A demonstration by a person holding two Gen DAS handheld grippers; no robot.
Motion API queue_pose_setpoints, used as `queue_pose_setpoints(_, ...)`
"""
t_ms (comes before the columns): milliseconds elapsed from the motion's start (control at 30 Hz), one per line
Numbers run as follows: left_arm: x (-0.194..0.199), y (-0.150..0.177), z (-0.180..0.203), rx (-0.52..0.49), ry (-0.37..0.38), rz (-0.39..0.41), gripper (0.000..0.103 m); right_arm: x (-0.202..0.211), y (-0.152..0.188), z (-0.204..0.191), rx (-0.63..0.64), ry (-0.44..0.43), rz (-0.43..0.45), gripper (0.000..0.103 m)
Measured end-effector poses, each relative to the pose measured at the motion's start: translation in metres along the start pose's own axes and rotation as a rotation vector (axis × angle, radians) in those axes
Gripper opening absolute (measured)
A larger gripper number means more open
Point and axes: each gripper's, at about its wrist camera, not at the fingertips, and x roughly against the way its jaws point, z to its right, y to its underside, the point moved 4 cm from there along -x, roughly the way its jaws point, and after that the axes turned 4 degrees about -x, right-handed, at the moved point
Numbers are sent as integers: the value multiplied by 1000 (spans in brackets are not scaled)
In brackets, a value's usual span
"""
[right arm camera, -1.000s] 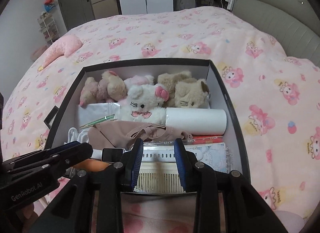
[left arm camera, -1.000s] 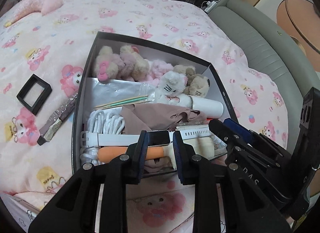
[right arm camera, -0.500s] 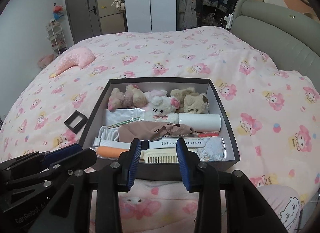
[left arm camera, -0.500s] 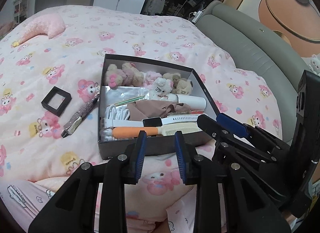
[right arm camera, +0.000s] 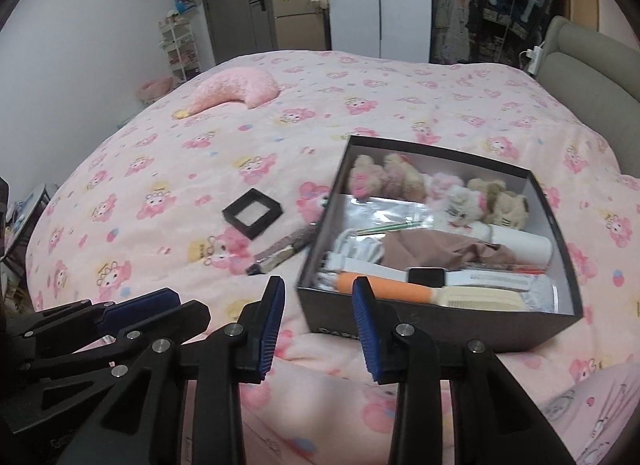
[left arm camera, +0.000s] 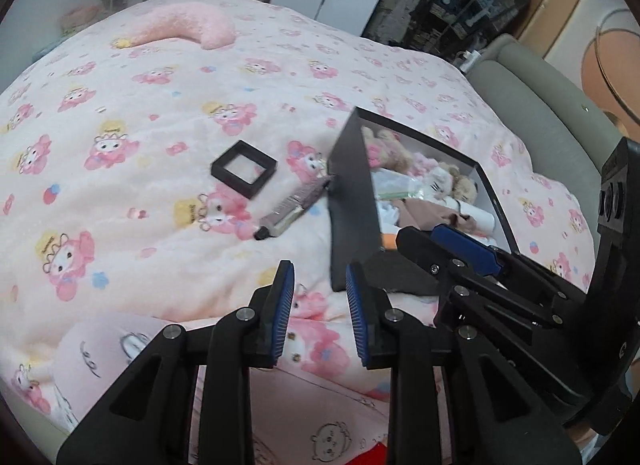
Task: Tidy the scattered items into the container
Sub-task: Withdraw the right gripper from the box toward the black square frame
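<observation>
A black box [right arm camera: 440, 321] on the pink bedspread holds plush toys [right arm camera: 400, 177], a brown cloth [right arm camera: 432, 249], a white roll [right arm camera: 520, 241], a white-strapped watch [right arm camera: 426, 276] and an orange-handled comb [right arm camera: 384, 289]. Left of the box lie a small black square frame [right arm camera: 253, 214] and a purple-silver tube [right arm camera: 280, 253], which touches the box wall [left arm camera: 352, 201]. In the left wrist view the frame [left arm camera: 244, 169] and tube [left arm camera: 292, 209] lie ahead. My left gripper [left arm camera: 319, 269] and right gripper [right arm camera: 319, 283] hover side by side near the box's front left corner, their jaws closing on nothing.
A pink crescent pillow [right arm camera: 236, 91] lies at the far side of the bed. A grey padded headboard [right arm camera: 588, 61] runs along the right. Wardrobes and a door stand behind. Bare bedspread stretches left of the frame.
Both grippers have drawn back from over the box and swung left. The box now sits to the right in both views, and the frame and tube have come toward the middle.
</observation>
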Motion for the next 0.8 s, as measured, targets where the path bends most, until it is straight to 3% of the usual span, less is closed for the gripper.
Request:
queue_pose_setpoints(133, -13, -29, -48, 143, -12, 15, 26, -42, -28, -29, -56, -115, -55, 32)
queue_pose_setpoints(200, -29, -42, -66, 179, -39, 17, 26, -69, -41, -36, -115, -128, -94, 32)
queue_pose_setpoints(333, -73, -58, -104, 264, -69, -39, 26, -123, -54, -46, -173, -86, -169, 32)
queue_pose_setpoints(433, -106, -73, -128, 316, -81, -95, 25, -163, -54, -44, -259, -100, -255, 32)
queue_pose_setpoints(500, -126, -85, -135, 316, -54, -135, 24, -187, -53, -40, -304, -90, -300, 32)
queue_pose_setpoints(600, -155, -100, -141, 308, -35, -173, 24, -212, -52, -36, -305, -30, -316, 32)
queue_pose_setpoints(800, -204, -105, -151, 339, 19, -280, 19, -247, -50, -22, -333, -25, -350, 32)
